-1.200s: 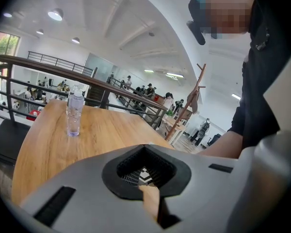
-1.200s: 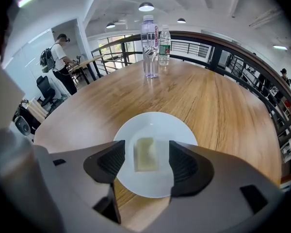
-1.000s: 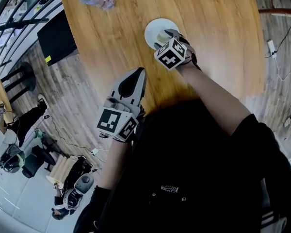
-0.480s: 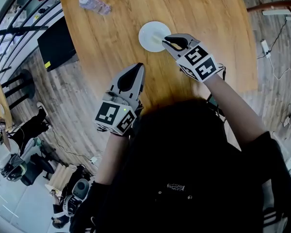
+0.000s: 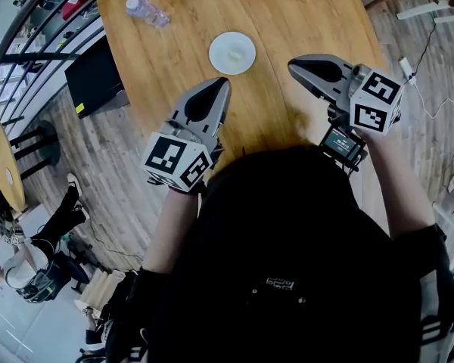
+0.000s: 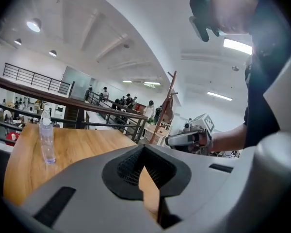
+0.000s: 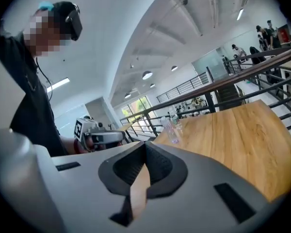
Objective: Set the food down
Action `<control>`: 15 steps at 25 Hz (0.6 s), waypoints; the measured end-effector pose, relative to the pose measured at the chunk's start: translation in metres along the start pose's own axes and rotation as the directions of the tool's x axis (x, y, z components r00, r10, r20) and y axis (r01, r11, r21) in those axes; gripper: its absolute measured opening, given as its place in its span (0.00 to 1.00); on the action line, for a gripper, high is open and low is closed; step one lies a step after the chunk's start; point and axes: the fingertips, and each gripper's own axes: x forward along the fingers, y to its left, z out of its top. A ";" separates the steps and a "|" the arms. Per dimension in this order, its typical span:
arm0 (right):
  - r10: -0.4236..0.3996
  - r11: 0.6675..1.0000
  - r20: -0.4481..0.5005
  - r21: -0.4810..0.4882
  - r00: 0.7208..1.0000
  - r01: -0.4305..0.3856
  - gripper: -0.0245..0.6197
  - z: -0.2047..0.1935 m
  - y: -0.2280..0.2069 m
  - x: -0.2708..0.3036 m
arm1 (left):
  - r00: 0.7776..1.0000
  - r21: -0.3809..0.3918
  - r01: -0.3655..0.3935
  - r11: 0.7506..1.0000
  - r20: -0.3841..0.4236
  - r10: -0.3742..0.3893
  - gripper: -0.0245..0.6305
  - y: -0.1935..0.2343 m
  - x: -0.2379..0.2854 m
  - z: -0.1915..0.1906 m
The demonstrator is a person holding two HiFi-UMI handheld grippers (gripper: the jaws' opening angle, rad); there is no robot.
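One wooden table [image 5: 325, 13], white plate [image 5: 232, 52], water bottle [image 5: 146, 11], plank floor [image 5: 98, 150], black railing [image 5: 30, 29]

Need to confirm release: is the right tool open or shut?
Shut: the right tool's jaws meet, nothing between them, clear of the plate.

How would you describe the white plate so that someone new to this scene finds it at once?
Start with the wooden table that fills the top of the head view. Near its middle lies a small plate. It is the only flat, round, white thing there; the clear bottle is off at the far left corner.
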 end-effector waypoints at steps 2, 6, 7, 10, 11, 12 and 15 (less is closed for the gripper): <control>0.001 1.000 0.064 -0.014 0.998 0.000 0.07 0.017 0.020 -0.019 | 1.000 0.026 0.026 0.999 0.015 -0.026 0.05 -0.012 -0.001 0.009; -0.024 0.998 0.182 -0.046 0.983 0.032 0.06 0.043 0.053 -0.050 | 0.996 0.077 0.068 0.995 0.053 -0.072 0.05 -0.033 -0.004 0.025; -0.028 0.998 0.201 -0.052 0.979 0.039 0.06 0.047 0.058 -0.056 | 0.994 0.091 0.079 0.993 0.066 -0.085 0.05 -0.038 -0.004 0.029; -0.042 0.995 0.223 -0.083 0.974 0.061 0.06 0.051 0.068 -0.066 | 0.988 0.119 0.108 0.987 0.095 -0.120 0.05 -0.050 -0.003 0.040; -0.047 0.994 0.225 -0.088 0.973 0.069 0.07 0.049 0.069 -0.068 | 0.987 0.123 0.114 0.986 0.099 -0.126 0.04 -0.053 -0.002 0.043; -0.054 0.993 0.228 -0.087 0.972 0.075 0.06 0.046 0.069 -0.070 | 0.986 0.127 0.118 0.985 0.101 -0.131 0.04 -0.057 -0.002 0.044; -0.064 0.994 0.234 -0.067 0.970 0.082 0.06 0.038 0.071 -0.074 | 0.985 0.129 0.129 0.983 0.097 -0.142 0.05 -0.068 -0.002 0.042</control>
